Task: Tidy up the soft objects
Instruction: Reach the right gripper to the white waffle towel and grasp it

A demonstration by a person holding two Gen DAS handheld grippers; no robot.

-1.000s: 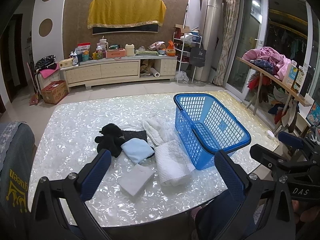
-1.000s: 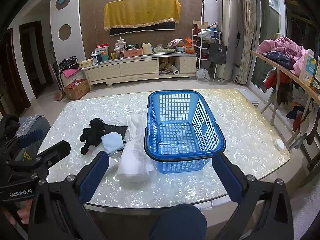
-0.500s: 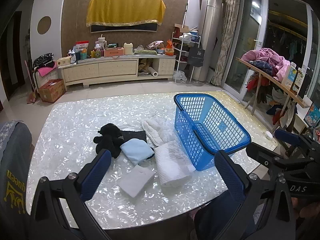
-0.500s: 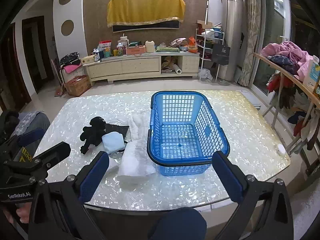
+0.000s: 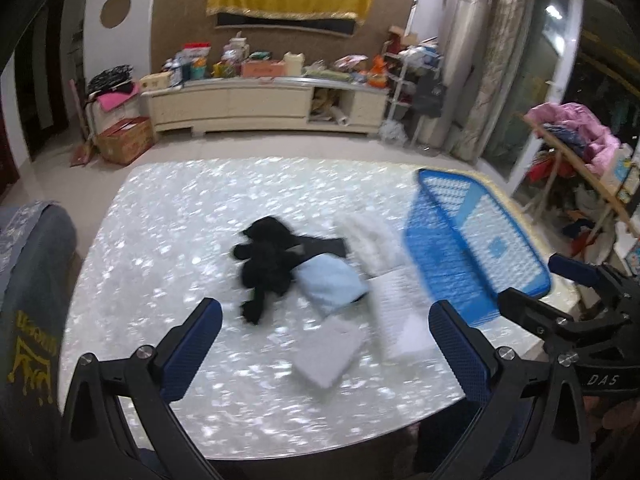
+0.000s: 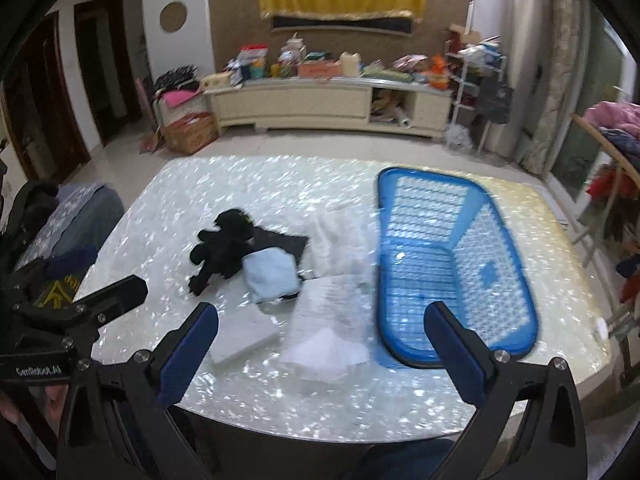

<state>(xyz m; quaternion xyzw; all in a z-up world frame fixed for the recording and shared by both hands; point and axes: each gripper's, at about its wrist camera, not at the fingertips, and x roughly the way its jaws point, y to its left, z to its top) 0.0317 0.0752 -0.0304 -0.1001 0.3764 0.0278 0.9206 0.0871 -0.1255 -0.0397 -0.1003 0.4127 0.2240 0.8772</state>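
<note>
On the shiny white table (image 5: 168,216) lie a black plush toy (image 5: 264,260) (image 6: 224,246), a light blue folded cloth (image 5: 330,280) (image 6: 270,276), a flat white pad (image 5: 330,350) (image 6: 246,332), a white folded towel (image 5: 400,316) (image 6: 324,344) and a fluffy white cloth (image 5: 370,236) (image 6: 340,240). An empty blue plastic basket (image 5: 476,252) (image 6: 448,264) stands to their right. My left gripper (image 5: 324,344) is open and empty above the table's near edge, over the pad. My right gripper (image 6: 320,344) is open and empty, near the towel.
A chair back with a grey cover (image 5: 28,320) stands at the table's left. Behind the table are a cluttered cream sideboard (image 5: 264,100), a cardboard box (image 5: 124,140) and a rack with clothes (image 5: 576,140) on the right. Each gripper shows in the other's view.
Both grippers have moved forward and to the left, closer to the soft objects; the views are motion-blurred. The objects and basket have not moved on the table.
</note>
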